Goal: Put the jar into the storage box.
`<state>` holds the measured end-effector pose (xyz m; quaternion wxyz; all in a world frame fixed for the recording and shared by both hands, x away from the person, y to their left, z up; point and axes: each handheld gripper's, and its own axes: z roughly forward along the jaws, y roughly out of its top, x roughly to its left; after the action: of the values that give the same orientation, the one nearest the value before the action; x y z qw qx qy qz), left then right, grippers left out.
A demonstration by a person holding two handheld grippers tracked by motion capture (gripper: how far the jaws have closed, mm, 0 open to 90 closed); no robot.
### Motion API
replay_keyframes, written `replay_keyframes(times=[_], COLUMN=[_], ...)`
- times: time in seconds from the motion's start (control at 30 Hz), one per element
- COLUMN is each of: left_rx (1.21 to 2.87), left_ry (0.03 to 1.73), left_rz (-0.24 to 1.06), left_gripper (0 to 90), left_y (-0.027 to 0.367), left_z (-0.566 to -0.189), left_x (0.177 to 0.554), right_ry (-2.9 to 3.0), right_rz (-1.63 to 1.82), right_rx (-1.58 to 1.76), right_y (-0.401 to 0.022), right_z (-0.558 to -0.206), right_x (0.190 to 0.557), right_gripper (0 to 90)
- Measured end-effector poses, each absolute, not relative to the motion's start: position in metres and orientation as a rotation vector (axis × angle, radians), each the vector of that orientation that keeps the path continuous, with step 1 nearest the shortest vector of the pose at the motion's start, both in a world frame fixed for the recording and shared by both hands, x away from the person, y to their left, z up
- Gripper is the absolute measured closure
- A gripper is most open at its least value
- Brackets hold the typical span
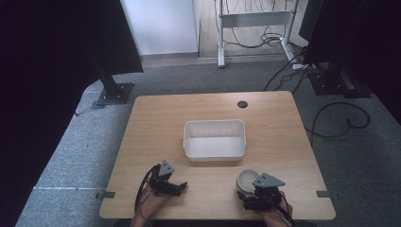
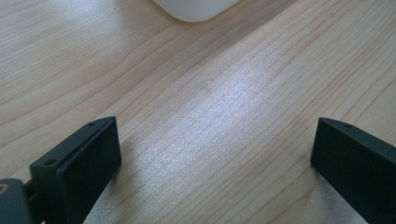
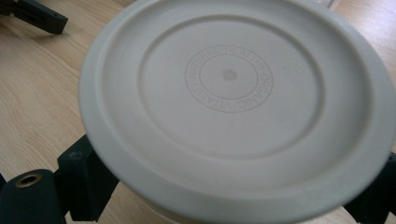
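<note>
Near the counter's (image 1: 142,137) front edge, the right tongs (image 1: 259,193) are closing around a round off-white plastic lidded container (image 1: 247,180), seemingly starting a pick-up toward the white rectangular plastic bin (image 1: 215,139) at centre, while the left tongs (image 1: 169,182) are resting spread and empty.

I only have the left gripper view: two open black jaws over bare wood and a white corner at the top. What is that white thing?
Observer: The corner of an empty white rectangular tub at mid-table.
Operator: Where is the other gripper?
Observer: The right gripper sits at the near right edge, its jaws on either side of a round white lidded container.
Operator: Any marking on it?
Observer: Raised lettering rings the lid's centre in the right gripper view; it is too soft to read reliably.
</note>
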<state>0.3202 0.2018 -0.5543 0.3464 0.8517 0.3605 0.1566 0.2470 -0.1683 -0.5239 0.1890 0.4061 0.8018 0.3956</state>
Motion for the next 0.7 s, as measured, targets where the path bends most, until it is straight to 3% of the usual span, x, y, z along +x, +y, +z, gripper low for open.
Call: replay_keyframes(times=[0.7], left_rx=[2.21], left_ry=[0.935], left_rz=[0.406], left_gripper=[1.4], left_y=[0.202], left_z=[-0.554], left_x=[0.32], right_ry=[2.273], right_rz=[1.136], right_rx=[1.091], right_y=[-0.139], right_z=[-0.519], right_x=[0.264], right_gripper=[9.6])
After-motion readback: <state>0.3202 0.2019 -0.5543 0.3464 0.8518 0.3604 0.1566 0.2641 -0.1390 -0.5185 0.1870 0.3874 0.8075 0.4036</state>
